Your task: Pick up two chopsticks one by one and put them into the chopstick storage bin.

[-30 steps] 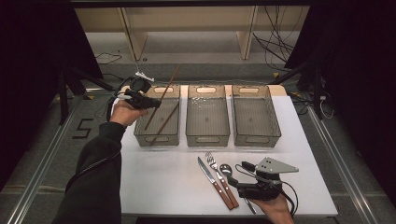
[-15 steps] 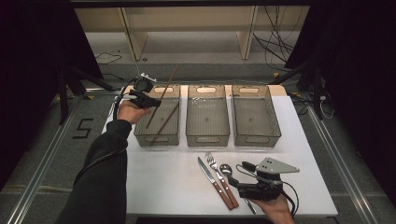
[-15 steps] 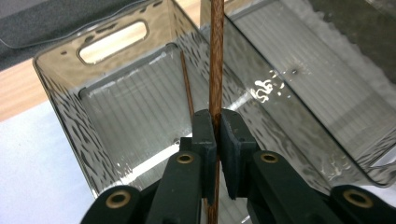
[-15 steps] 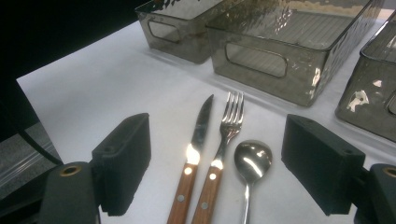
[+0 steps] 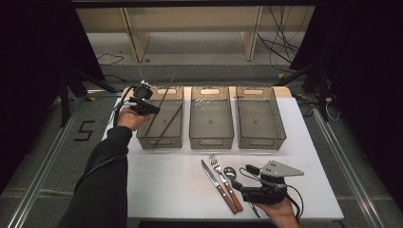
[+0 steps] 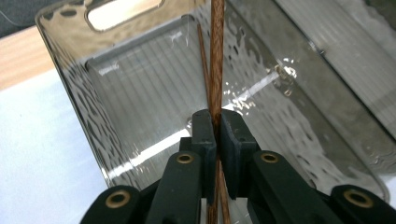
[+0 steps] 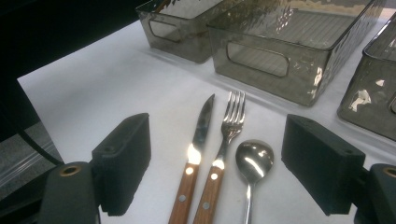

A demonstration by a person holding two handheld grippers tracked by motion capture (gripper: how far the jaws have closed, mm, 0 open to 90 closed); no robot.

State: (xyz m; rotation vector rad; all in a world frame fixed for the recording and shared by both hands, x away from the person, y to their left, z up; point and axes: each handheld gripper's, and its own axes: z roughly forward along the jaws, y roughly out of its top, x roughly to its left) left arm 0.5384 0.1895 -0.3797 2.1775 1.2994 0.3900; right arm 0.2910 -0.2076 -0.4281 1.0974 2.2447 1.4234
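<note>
Nearest the person, at the front edge of the white worktop point(image 5: 166, 190), the right gripper point(image 7: 217, 172) rests low with its jaws spread wide and empty, pointed at three pieces of cutlery lying side by side: a wooden-handled knife point(image 7: 194, 163), a wooden-handled fork point(image 7: 222, 149) and a spoon point(image 7: 252, 163). They lie parallel, close together, handles toward the person, probably staged for pickup one at a time; the released gripper squarely behind them looks ready for whichever comes next. Beyond the cutlery, three smoky translucent bins stand in a row across the worktop. Middle bin point(image 5: 211, 118) and right bin point(image 5: 259, 118) appear empty. Left bin point(image 5: 161, 124) holds one chopstick point(image 5: 167, 124) lying slantwise on its floor. Over that bin's far end, the left gripper point(image 5: 151, 108) is clenched on a second chopstick point(image 6: 216, 60), pinching it partway along its length so one end rises past the bin's far rim while the other angles down inside; the left gripper view shows it tight between the pads, with the resting stick just beneath. Judgement: sorting by type, chopsticks to the left bin, and the held stick is about to be lowered alongside its mate.
</note>
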